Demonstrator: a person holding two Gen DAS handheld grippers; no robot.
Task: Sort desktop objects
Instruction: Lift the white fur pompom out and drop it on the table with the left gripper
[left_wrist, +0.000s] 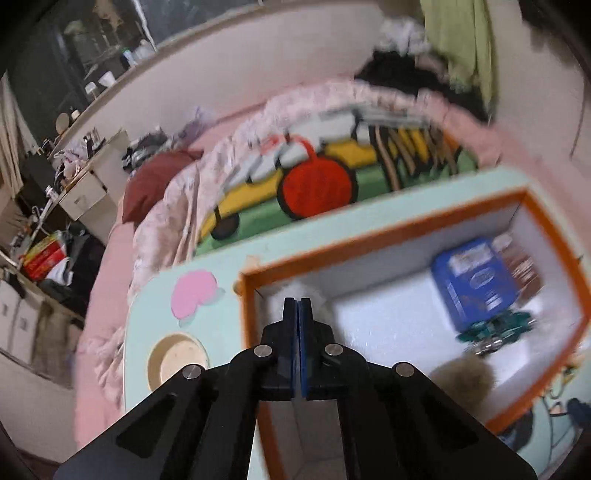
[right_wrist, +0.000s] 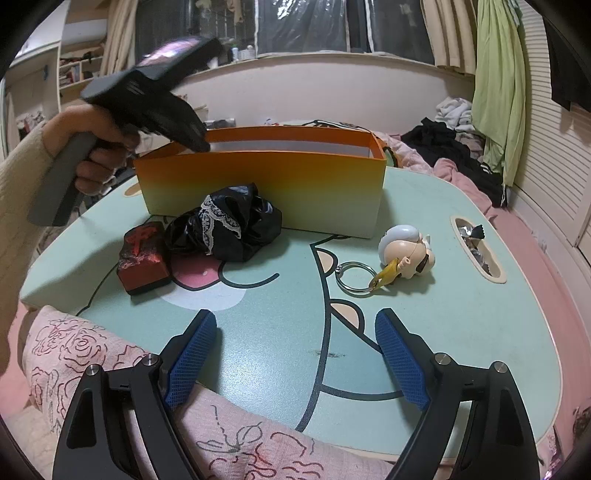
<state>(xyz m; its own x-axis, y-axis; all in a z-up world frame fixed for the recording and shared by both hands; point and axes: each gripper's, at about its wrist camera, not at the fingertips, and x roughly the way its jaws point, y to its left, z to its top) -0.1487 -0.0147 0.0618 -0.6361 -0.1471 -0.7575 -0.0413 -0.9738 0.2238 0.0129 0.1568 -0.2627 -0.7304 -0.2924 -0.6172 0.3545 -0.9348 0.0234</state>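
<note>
My left gripper (left_wrist: 298, 308) is shut, its pads pressed flat together with nothing between them. It hangs over the left end of the orange box (left_wrist: 373, 230). Inside the box lie a white fluffy ball (left_wrist: 275, 299), a blue tin (left_wrist: 476, 284), a teal trinket (left_wrist: 495, 328) and a brown pom-pom (left_wrist: 461, 373). In the right wrist view a hand holds the left gripper (right_wrist: 199, 144) at the rim of the orange box (right_wrist: 258, 184). My right gripper (right_wrist: 295, 319) stands open and empty above the table's near edge. Ahead of it lie a red-and-black block (right_wrist: 142, 258), a black lace scrunchie (right_wrist: 225, 225) and a figurine-head keychain (right_wrist: 406, 251).
The mint cartoon table (right_wrist: 461, 332) has a slot with foil wrappers (right_wrist: 476, 247) at its right and a round cup hole (left_wrist: 177, 362) at its left. A pink rose-print blanket (right_wrist: 92, 354) covers the near edge. Clothes (right_wrist: 454, 144) are piled on the bed behind.
</note>
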